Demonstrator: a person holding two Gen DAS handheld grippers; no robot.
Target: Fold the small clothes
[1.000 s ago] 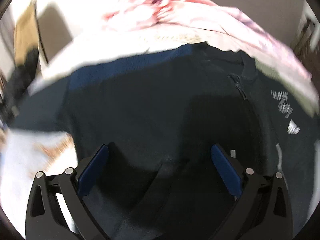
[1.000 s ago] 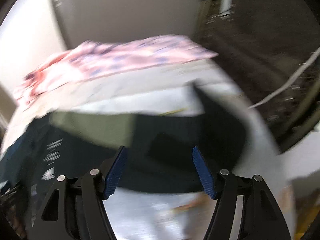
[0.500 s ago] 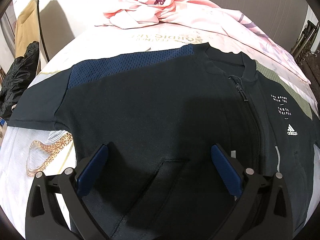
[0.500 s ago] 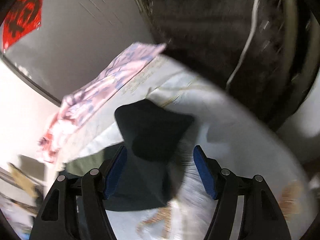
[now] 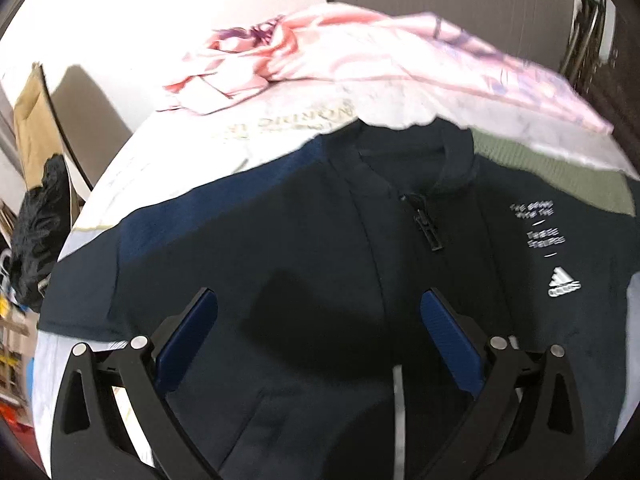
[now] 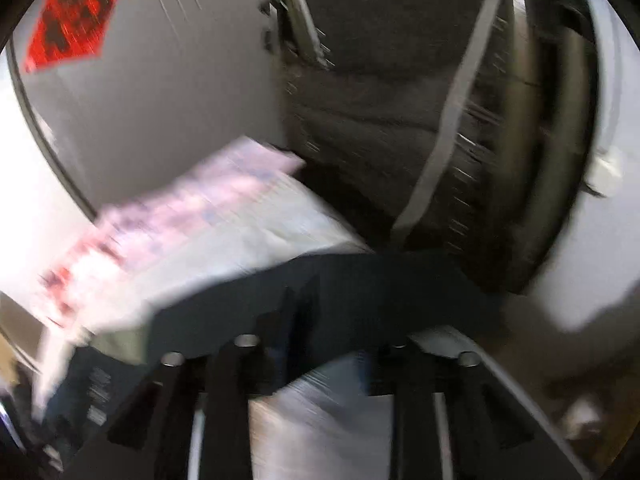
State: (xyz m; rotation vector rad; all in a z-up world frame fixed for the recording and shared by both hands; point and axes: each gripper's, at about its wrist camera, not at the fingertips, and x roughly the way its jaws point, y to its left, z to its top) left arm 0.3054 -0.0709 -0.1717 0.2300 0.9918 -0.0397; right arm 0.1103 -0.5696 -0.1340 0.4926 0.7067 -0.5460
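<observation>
The dark jacket (image 5: 320,248) lies spread on the white worktop (image 5: 248,140), zip up, below a pink cloth (image 5: 360,52). The left gripper (image 5: 318,336) hovers over it, fingers wide apart and empty. The right gripper (image 6: 320,344) is blurred; its fingers are lost behind the jacket's sleeve (image 6: 360,292), grip unclear.

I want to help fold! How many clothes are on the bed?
2 that I can see: the dark zip-up jacket spread flat nearest the grippers, and the crumpled pink garment behind its collar at the far edge. More may be hidden.
</observation>
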